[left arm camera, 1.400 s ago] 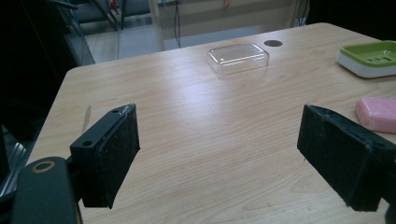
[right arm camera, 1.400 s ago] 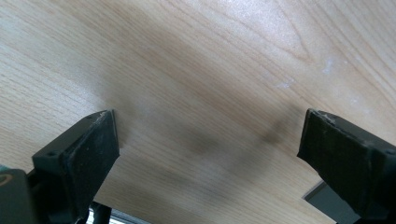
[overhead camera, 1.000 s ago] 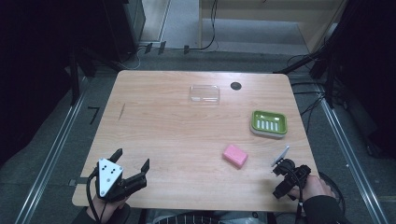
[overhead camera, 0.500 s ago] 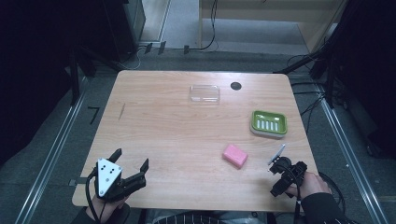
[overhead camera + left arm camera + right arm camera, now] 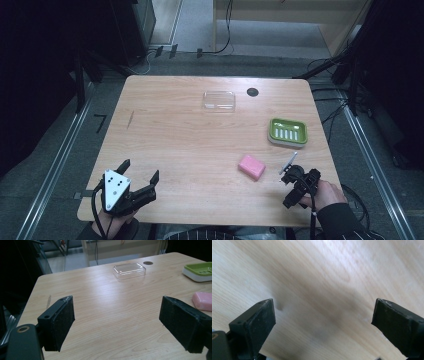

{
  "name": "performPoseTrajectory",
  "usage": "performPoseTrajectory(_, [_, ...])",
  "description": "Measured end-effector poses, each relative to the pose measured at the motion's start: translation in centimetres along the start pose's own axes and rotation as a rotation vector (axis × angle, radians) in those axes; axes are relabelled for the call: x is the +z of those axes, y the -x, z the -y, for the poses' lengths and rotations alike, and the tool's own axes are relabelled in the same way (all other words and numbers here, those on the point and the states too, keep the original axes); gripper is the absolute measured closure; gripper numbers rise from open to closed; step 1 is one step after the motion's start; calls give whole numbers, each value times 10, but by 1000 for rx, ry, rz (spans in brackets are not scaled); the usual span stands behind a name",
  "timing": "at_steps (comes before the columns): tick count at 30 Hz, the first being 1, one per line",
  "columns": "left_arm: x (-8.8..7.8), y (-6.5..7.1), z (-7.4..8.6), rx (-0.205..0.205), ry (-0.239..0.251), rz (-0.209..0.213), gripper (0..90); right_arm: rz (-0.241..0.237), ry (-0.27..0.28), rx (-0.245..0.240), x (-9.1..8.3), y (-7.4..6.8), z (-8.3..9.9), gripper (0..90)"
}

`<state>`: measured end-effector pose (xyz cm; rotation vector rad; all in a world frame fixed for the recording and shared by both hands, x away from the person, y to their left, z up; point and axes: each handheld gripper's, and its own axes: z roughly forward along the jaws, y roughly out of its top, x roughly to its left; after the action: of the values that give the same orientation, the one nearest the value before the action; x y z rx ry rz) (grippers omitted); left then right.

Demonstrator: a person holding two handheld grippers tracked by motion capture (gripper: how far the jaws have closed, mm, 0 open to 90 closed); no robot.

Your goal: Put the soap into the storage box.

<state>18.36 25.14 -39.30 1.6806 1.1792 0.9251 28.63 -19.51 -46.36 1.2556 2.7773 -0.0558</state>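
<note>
Pink soap bar [image 5: 251,167], rounded rectangular block, lies flat on the wooden table [image 5: 190,145], slightly skewed, toward the near right. Nothing touches it. It sits near the green soap dish [image 5: 288,132], apart from it, on the nearer-left side.

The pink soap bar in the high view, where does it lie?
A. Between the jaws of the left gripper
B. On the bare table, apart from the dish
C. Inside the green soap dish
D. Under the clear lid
B: the pink soap bar lies on the wooden table, apart from the green soap dish.
</note>
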Motion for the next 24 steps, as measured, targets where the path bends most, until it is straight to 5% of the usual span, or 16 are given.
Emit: performPoseTrajectory(24, [1,1,-1,6,-3,2,134,-3,48,-84,-9,-13,-37,48])
